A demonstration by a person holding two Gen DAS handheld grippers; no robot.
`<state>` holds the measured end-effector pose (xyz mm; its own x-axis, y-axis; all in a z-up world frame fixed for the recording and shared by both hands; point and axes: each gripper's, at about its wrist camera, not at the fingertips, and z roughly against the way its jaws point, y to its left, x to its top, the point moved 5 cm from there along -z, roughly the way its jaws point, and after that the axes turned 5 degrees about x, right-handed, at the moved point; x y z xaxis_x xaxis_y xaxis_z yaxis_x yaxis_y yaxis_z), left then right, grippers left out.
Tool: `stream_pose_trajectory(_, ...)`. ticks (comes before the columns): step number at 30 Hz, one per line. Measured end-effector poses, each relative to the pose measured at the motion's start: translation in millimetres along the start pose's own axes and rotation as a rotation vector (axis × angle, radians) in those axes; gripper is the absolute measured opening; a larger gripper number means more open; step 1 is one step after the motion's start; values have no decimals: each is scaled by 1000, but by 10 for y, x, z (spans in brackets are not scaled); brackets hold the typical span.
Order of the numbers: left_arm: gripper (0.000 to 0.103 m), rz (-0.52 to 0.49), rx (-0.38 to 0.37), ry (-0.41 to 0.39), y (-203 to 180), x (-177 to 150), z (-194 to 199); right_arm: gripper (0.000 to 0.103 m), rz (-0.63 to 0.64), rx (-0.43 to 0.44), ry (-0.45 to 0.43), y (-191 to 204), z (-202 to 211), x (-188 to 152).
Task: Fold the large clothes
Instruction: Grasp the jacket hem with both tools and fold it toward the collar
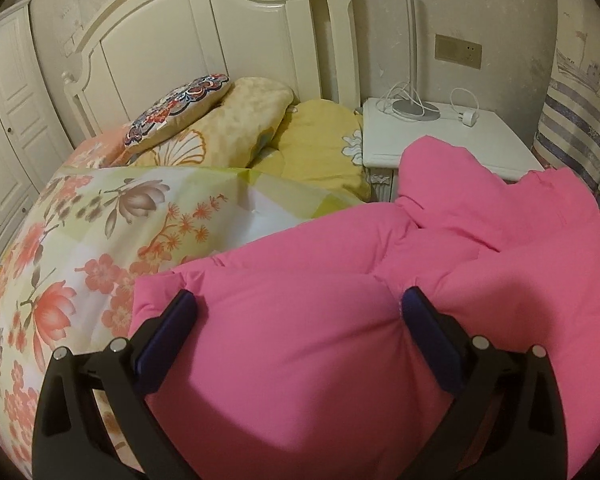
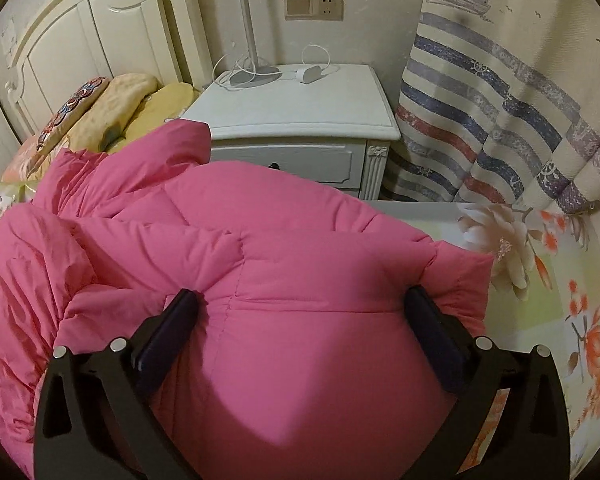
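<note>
1. Pink puffy jacket lies spread on floral bedsheet, toward the side of the bed nearest the white nightstand. Its collar end bunches up against the nightstand's front edge.
2. Left of jacket: wide stretch of bare sheet, open room. Beyond that, pillows stacked at the white headboard, left of nightstand.
3. Right of jacket, in right wrist view: narrow strip of sheet to the bed's edge, w/ striped curtain hanging right of nightstand. Tight on that side.
4. On nightstand top: lamp base, white cable & plug. Wall socket plate above it.
5. Writing: curtain stripes carry faint lettering, too blurred to read. No brand visible on jacket.
6. Left gripper: jaws wide apart, straddling a puffed section at jacket's near left edge; dark pads dent the fabric on both sides.
7. Right gripper: jaws at widest, a puffed section at jacket's near right corner bulging between them, pads pressing into it on each side.
</note>
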<state>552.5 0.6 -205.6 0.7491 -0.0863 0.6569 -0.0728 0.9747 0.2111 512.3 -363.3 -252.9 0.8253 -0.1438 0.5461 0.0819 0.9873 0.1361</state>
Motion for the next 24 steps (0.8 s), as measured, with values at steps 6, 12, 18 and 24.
stream_pose_trajectory(6, 101, -18, 16, 23, -32, 3, -63, 99, 9, -11, 20, 17, -56, 10)
stream_pose_trajectory(12, 101, -41, 78, 20, -52, 0, -87, 99, 19, -38, 8, 32, -64, 10)
stream_pose_trajectory(18, 101, -55, 137, 5, -53, -3, -60, 99, 23, -51, -3, 40, -47, -3)
stream_pose_trajectory(24, 99, -4, 15, -16, 169, -6, 210, 99, 14, -26, 9, 2, 217, 9)
